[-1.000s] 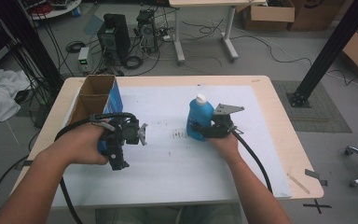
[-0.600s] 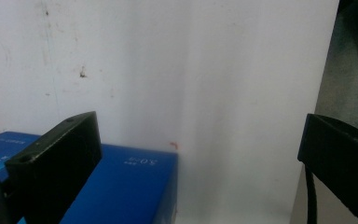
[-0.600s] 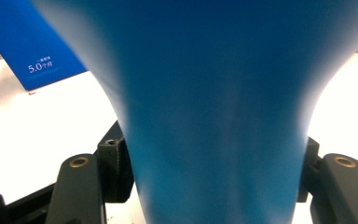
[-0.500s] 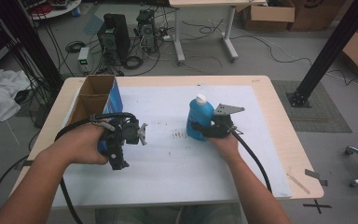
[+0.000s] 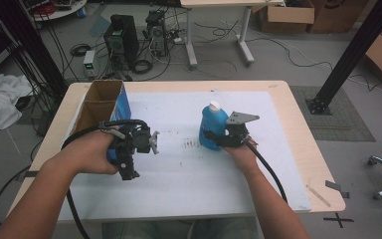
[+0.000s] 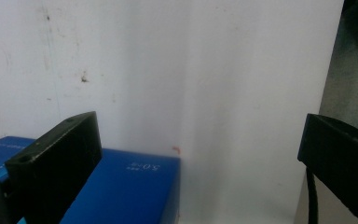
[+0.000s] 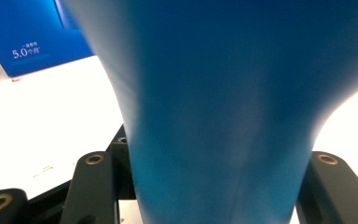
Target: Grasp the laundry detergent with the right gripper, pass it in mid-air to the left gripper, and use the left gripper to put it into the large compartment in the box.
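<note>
A blue bottle [image 5: 212,127] with a white cap [image 5: 214,105] stands upright near the middle of the white mat [image 5: 189,172]. My right gripper [image 5: 223,137] is shut on its lower body from the near right. In the right gripper view the bottle [image 7: 223,93] rises between the two jaws, which press on both of its sides. My left gripper [image 5: 139,142] is held above the mat's left part, open and with nothing in it. The left gripper view shows its jaws far apart [image 6: 196,126] over bare mat.
An open cardboard box with a blue side [image 5: 102,104] stands at the table's far left, and its blue face [image 6: 121,186] lies close below my left gripper. The wooden table edge [image 5: 301,134] runs past the mat on the right. Beyond the table, cables and computers lie on the floor.
</note>
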Action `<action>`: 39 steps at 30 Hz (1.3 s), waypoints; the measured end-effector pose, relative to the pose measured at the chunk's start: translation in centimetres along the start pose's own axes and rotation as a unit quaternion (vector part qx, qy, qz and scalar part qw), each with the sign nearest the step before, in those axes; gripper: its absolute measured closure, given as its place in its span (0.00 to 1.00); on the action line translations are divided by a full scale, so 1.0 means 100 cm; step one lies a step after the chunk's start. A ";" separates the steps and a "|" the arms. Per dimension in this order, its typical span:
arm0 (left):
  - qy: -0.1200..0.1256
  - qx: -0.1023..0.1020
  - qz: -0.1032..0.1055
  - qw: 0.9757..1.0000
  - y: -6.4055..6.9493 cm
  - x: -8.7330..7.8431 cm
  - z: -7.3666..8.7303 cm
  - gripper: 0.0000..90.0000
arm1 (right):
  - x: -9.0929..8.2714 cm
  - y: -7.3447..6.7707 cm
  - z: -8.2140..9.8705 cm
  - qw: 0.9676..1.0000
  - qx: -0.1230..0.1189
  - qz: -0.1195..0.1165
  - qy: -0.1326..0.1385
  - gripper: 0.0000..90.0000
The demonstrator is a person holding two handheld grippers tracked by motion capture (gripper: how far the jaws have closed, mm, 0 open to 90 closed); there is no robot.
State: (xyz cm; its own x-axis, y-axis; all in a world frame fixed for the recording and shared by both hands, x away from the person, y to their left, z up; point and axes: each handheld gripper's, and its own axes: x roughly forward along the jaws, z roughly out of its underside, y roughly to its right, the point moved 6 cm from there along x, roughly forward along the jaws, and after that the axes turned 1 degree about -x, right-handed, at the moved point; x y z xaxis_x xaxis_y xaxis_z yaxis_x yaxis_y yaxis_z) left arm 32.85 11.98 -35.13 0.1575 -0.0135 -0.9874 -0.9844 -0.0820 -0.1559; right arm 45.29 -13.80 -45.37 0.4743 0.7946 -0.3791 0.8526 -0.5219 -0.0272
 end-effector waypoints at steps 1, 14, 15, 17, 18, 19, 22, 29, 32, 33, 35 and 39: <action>0.001 0.000 0.000 1.000 0.000 0.000 0.000 0.00 | 0.000 0.000 -0.001 1.000 -0.004 0.001 -0.003 0.49; 0.003 0.003 -0.004 1.000 -0.003 -0.004 -0.006 0.00 | -0.019 -0.015 -0.025 0.999 -0.022 -0.037 -0.007 0.50; 0.003 0.004 -0.004 1.000 -0.003 -0.005 -0.006 0.00 | -0.025 -0.019 -0.028 0.999 -0.029 -0.041 -0.008 0.50; 0.005 0.006 -0.005 1.000 -0.004 -0.007 -0.009 0.00 | -0.028 -0.021 -0.029 0.999 -0.029 -0.043 -0.009 0.50; 0.005 0.007 -0.006 1.000 -0.005 -0.008 -0.009 0.00 | -0.032 -0.025 -0.031 0.998 -0.029 -0.051 -0.008 0.50; 0.006 0.007 -0.006 1.000 -0.005 -0.009 -0.010 0.00 | -0.038 -0.030 -0.033 0.998 -0.038 -0.055 -0.011 0.50; 0.005 0.010 -0.009 1.000 -0.007 -0.012 -0.014 0.00 | -0.043 -0.038 -0.033 0.997 -0.050 -0.062 -0.016 0.50; 0.012 0.018 -0.015 1.000 -0.010 -0.022 -0.025 0.00 | -0.056 -0.069 -0.032 0.993 -0.071 -0.093 -0.010 0.49; 0.016 0.019 -0.015 1.000 -0.011 -0.027 -0.028 0.00 | -0.058 -0.085 -0.030 0.990 -0.080 -0.113 -0.009 0.49; 0.014 0.019 -0.014 1.000 -0.011 -0.029 -0.029 0.00 | -0.058 -0.090 -0.029 0.989 -0.083 -0.118 -0.009 0.49; 0.013 0.022 -0.013 1.000 -0.011 -0.031 -0.032 0.00 | -0.056 -0.103 -0.027 0.987 -0.092 -0.133 -0.010 0.50; 0.015 0.028 -0.011 0.999 -0.009 -0.035 -0.039 0.00 | -0.052 -0.115 -0.023 0.984 -0.099 -0.151 -0.009 0.50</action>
State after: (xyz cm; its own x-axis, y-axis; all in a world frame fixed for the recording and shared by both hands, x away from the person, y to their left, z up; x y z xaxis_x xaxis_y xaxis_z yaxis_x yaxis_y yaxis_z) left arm 33.49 8.23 -31.43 0.1805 -0.0417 -0.9827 -0.9834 -0.0261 -0.1795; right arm 33.50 -11.17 -40.96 0.1898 0.8979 -0.3972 0.9809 -0.1905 0.0381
